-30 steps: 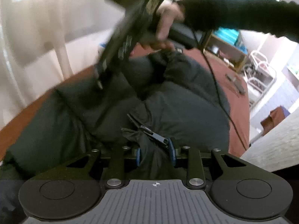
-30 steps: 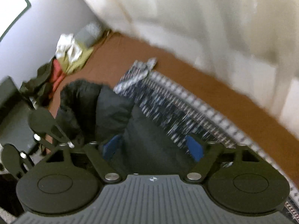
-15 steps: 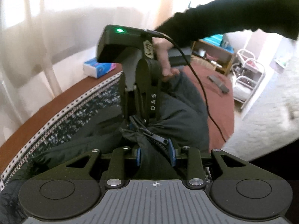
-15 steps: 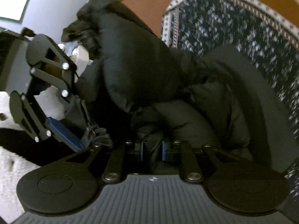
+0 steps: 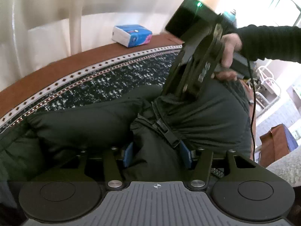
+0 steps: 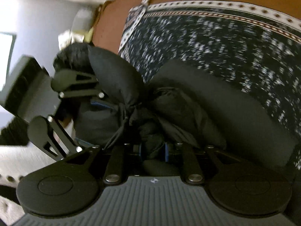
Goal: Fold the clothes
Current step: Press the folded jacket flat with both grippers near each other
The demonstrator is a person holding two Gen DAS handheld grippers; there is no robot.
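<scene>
left wrist view: the left hand-held gripper (image 5: 157,153) sits at 6 o'clock with its jaws opening; a fold of the dark padded jacket (image 5: 197,113) with its zipper pull (image 5: 165,131) lies between the blue pads (image 5: 128,154), which stand apart from the cloth on the left side. the jacket lies bunched on a dark patterned blanket (image 5: 105,79) with a white dotted border, spread over a brown bed (image 5: 47,69). at 1 o'clock the right hand-held gripper (image 5: 186,92) points down into the jacket, held by a hand (image 5: 228,56) in a dark sleeve (image 5: 269,41). a tissue pack (image 5: 131,34) rests on the bed at 11 o'clock

right wrist view: blurred. the right hand-held gripper (image 6: 152,149) at 6 o'clock is narrow, jaws opening slightly, a wad of the jacket (image 6: 216,101) pinched between its blue pads. at 9 o'clock the left hand-held gripper (image 6: 90,124) stands against the jacket. the blanket (image 6: 216,37) fills 1 to 3 o'clock
</scene>
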